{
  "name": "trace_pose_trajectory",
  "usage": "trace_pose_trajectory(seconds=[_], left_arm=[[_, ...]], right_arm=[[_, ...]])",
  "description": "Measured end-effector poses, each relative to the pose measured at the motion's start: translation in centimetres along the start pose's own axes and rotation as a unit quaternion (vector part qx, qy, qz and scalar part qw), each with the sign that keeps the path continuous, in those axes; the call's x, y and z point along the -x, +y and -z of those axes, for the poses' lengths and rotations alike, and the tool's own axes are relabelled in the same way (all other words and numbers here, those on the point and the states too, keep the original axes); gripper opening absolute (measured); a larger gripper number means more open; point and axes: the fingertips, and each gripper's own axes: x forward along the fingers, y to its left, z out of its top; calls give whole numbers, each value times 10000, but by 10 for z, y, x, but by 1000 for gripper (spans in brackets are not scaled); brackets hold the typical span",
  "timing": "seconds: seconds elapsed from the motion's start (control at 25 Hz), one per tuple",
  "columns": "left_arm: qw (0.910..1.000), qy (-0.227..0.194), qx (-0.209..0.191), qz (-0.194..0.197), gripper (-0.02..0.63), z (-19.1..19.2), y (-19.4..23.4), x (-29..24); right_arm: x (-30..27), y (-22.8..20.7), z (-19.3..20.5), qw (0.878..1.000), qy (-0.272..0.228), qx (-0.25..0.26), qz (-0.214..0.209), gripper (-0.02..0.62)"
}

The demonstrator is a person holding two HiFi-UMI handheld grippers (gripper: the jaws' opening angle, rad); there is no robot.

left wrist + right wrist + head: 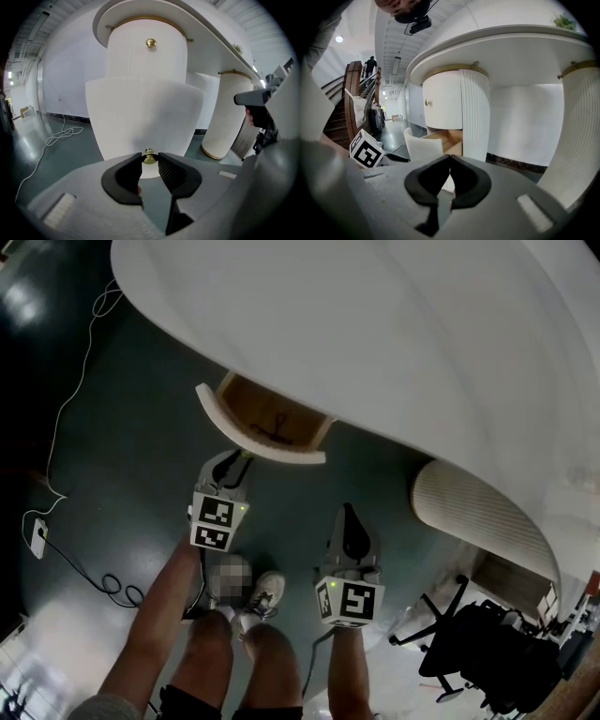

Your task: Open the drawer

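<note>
1. Left gripper (150, 156): the jaws are drawn in narrow on the brass knob (149, 160), one pad on each side and both touching it. The grip is probably taken there because the drawer front is smooth and curved and offers no other hold.
2. Right gripper (449, 159): the jaws are pressed together with the tips meeting and nothing between them. In the head view it hangs to the right of the left gripper and nearer the person (apparently parked out of the line of pull).
3. Drawer (255, 440): it stands partly out from under the desk. The white front faces the person and the wooden inside is open to view from above. The task looks well along. Whether the drawer has reached the end of its travel cannot be told.
4. Edges:
   - The desk top (375, 324) overhangs the back of the drawer.
   - The upper drawer (145, 65) sits closed directly above, with its own knob untouched.
   - A ribbed desk leg (226, 117) stands to the right of the drawer, near it but apart.
5. Open room:
   - The floor (122, 427) between the drawer front and the person's legs (272, 662) is bare, so any further pull should run that way.
   - A cable (70, 399) lies well off to the left.
   - An office chair (487, 652) stands well off to the right.
   - Neither crosses that path.
</note>
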Motion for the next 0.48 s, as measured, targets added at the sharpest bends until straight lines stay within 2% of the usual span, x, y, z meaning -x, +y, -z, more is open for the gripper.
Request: trace_pose_trajectory(seconds=[0.48], left_arm=[[9997, 211, 94, 2, 117, 23, -2, 29]], right_arm=[[22, 14, 14, 9995, 299, -63, -9, 6]])
